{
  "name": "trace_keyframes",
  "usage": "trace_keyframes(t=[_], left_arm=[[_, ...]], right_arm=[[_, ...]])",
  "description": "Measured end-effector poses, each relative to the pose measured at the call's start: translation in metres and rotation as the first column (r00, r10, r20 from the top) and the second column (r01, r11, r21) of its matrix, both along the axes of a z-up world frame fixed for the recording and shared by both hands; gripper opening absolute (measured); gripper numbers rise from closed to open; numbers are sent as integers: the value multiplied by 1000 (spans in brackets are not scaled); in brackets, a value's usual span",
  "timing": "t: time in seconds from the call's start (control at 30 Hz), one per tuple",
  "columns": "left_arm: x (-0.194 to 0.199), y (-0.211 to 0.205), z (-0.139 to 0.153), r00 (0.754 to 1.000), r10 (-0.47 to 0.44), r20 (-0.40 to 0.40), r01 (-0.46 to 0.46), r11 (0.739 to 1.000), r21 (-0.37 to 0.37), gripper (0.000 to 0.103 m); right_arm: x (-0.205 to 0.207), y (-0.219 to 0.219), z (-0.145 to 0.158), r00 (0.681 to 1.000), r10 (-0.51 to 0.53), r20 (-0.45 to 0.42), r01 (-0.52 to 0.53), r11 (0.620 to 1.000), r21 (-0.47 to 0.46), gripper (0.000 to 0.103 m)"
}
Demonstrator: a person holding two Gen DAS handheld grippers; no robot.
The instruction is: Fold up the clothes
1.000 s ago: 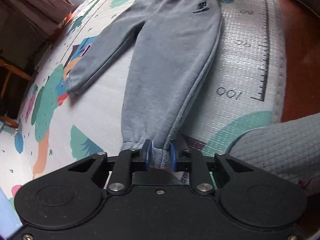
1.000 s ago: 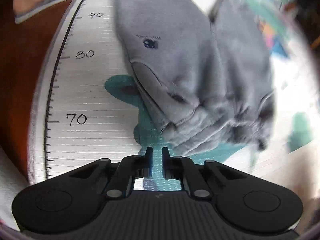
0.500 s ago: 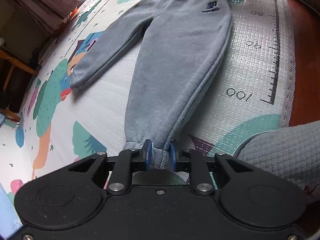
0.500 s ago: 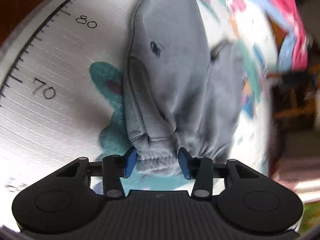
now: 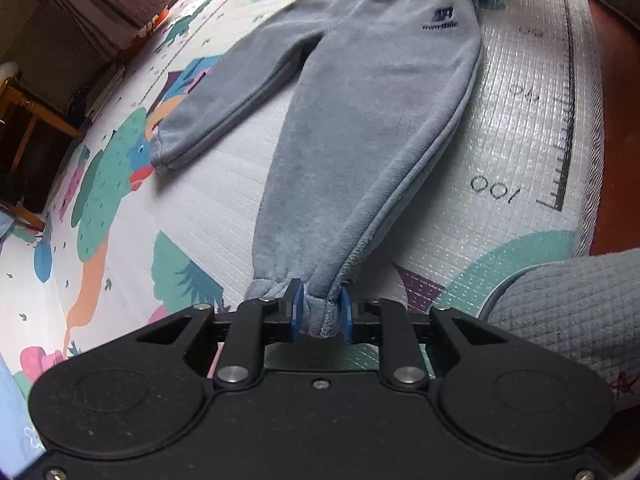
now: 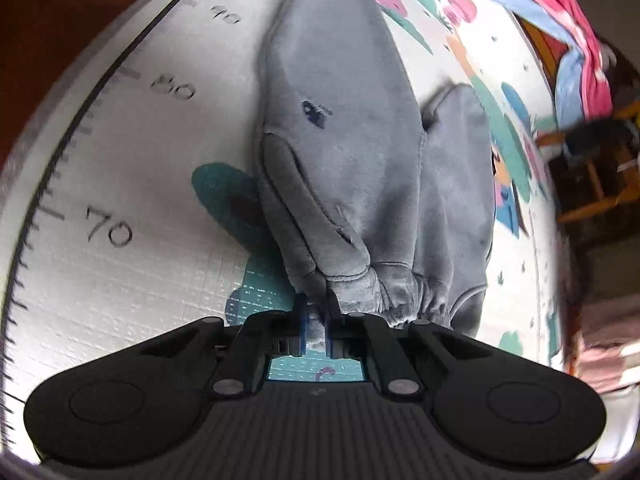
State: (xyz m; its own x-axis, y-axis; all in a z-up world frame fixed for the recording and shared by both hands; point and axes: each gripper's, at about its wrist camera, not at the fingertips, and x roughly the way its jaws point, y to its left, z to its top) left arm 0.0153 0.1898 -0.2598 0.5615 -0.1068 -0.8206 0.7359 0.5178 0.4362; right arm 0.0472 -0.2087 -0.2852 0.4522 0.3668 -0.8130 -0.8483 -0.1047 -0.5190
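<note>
**Inspector:** Left wrist view first. Report the garment and the tool.

**Assistant:** Grey fleece sweatpants [image 5: 372, 128] lie spread flat on a printed foam play mat [image 5: 224, 200], waistband at the far end, both legs running toward the camera. A dark logo [image 5: 442, 18] sits on the nearer-right hip. The left tool [image 5: 319, 307] is clamped on the ankle cuff [image 5: 316, 312] of the longer leg; its blue pads press the cuff from both sides. The other leg angles off to the left, its cuff resting on the mat, well apart from the tool. A printed height ruler [image 5: 564, 128] runs along the mat's right edge. A grey quilted sleeve or trouser leg of the person [image 5: 568, 312] shows at lower right; which one, I cannot tell.

**Inspector:** Right wrist view?

**Assistant:** Same sweatpants [image 6: 348, 152], seen from the waist end. The gathered waistband [image 6: 384, 292] is nearest the camera and somewhat bunched. The right tool [image 6: 314, 326] has just been closing, and its blue pads now pinch a fold of the waistband at its left corner. The ruler's numerals [image 6: 108, 228] run along the left side of the mat [image 6: 132, 292]. Red and blue fabric [image 6: 568, 36] lies at upper right, beyond the mat. That side of the picture is blurred.
</note>
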Motion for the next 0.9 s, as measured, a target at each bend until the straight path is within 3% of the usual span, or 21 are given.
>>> trace_keyframes(t=[0.23,0.4,0.5,0.63,0.8,0.9], left_arm=[[37,19,53,995,91,46,-83,985,-153,18],[88,40,92,976,206,74,-170,927,-335,18],[129,51,100,962,267,52,-220,875,-432,18],[192,59,86,947,320,-9,-283,822,-495,18],[262,48,64,947,318,-38,-297,826,-479,18],[286,40,64,952,305,-33,-285,840,-462,18]], right_arm=[[16,1,51,987,-155,-38,159,980,120,9],[55,-7,71,949,-286,-136,308,934,181,9],[83,-16,81,904,-372,-212,415,885,212,9],[128,-28,91,810,-473,-347,564,790,240,9],[175,-37,75,709,-544,-449,680,695,232,9],[186,-41,66,675,-564,-475,712,665,223,9]])
